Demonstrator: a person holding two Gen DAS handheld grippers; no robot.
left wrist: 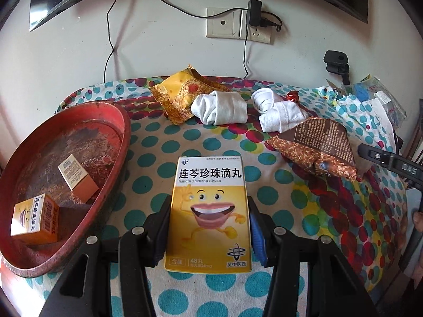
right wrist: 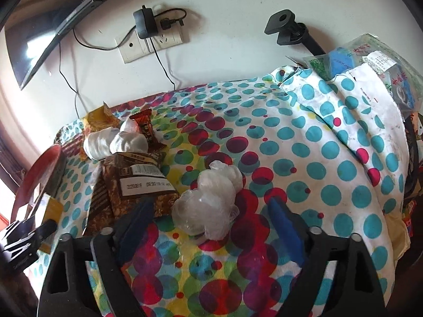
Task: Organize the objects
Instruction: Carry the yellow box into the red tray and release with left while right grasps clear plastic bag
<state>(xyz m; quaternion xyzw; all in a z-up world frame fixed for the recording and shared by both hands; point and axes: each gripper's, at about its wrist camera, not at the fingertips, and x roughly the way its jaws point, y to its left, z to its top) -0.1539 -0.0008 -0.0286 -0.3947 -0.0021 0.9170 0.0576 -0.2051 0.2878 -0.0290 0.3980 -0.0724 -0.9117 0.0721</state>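
Note:
My left gripper (left wrist: 208,211) is shut on a yellow and white medicine box (left wrist: 208,185), held upright above the dotted cloth. To its left a worn red tray (left wrist: 116,121) holds two more small boxes (left wrist: 79,179) (left wrist: 34,219). In the right wrist view my right gripper (right wrist: 211,211) stands open around a crumpled clear plastic bag (right wrist: 208,206) lying on the cloth; neither pad touches it. A brown snack packet (right wrist: 132,182) lies just left of the left finger.
Two rolled white socks (left wrist: 219,105) (left wrist: 277,111), a yellow snack packet (left wrist: 179,92) and a wrapped candy (left wrist: 292,96) lie at the back. Plastic bags (right wrist: 370,60) pile up on folded cloth at the right. A wall socket with a charger (left wrist: 253,15) is behind.

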